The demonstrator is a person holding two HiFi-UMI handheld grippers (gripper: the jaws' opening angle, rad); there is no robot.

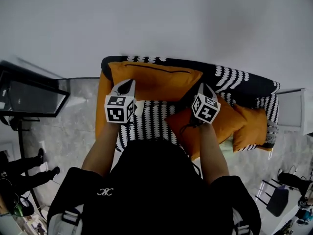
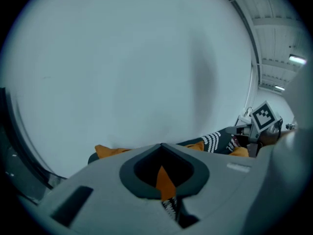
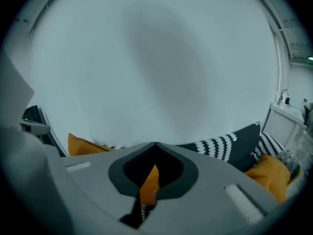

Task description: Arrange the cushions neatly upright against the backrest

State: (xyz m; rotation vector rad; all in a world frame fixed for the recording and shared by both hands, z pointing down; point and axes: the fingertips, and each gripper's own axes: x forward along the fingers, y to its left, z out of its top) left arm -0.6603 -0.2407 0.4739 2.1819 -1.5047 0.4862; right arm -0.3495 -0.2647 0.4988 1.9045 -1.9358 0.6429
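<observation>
The person stands over a sofa [image 1: 146,124] covered in a black-and-white pattern, with a gripper in each hand reaching toward its backrest [image 1: 244,82]. A large orange cushion [image 1: 154,77] stands along the left half of the backrest, its top edge against the pale wall [image 1: 156,18]. The left gripper [image 1: 129,83] meets this cushion near its lower left part, and the right gripper [image 1: 202,86] meets it at the right end. In the left gripper view the jaws [image 2: 161,146] are closed together at the tips, with a wedge of orange fabric [image 2: 165,180] pinched in the gap behind them. The right gripper view shows the same: closed jaws [image 3: 155,145] with an orange sliver [image 3: 149,187] between them. Three smaller orange cushions lie slumped on the right part of the seat: one [image 1: 177,121] just below the right gripper, a second [image 1: 230,121] beside it and a third [image 1: 252,126] near the right armrest, none upright.
</observation>
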